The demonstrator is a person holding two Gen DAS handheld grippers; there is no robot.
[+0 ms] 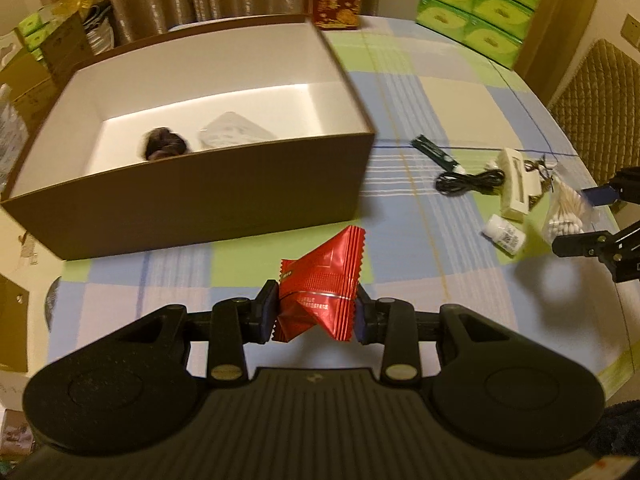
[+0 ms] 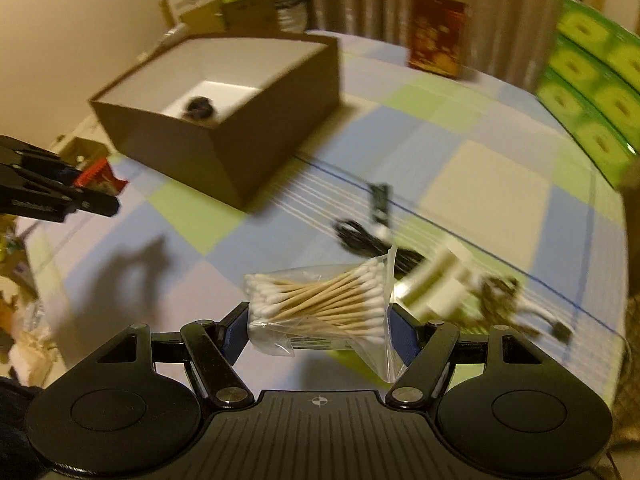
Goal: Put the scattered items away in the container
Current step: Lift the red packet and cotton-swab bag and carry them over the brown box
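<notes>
A crumpled red foil sachet (image 1: 320,292) is held clear of the checked cloth, in front of the brown cardboard box (image 1: 224,196). The box is open-topped and white-lined; a dark round object (image 1: 164,148) and a pale packet (image 1: 236,134) lie inside. A clear bag of cotton swabs (image 2: 320,304) is carried aloft. A black cable (image 1: 468,182), a cream plastic piece (image 1: 516,186) and a small white bottle (image 1: 505,235) lie scattered beside it.

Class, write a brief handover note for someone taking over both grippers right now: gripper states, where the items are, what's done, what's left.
Left gripper: shut on the red packet, lifted in front of the box.
Right gripper: shut on the bag of cotton swabs, above the table.
Done: a dark object and a pale packet lie in the box.
Left: drop both; then black cable, white bottle, cream plastic piece, dark strip, small tangle behind it.
</notes>
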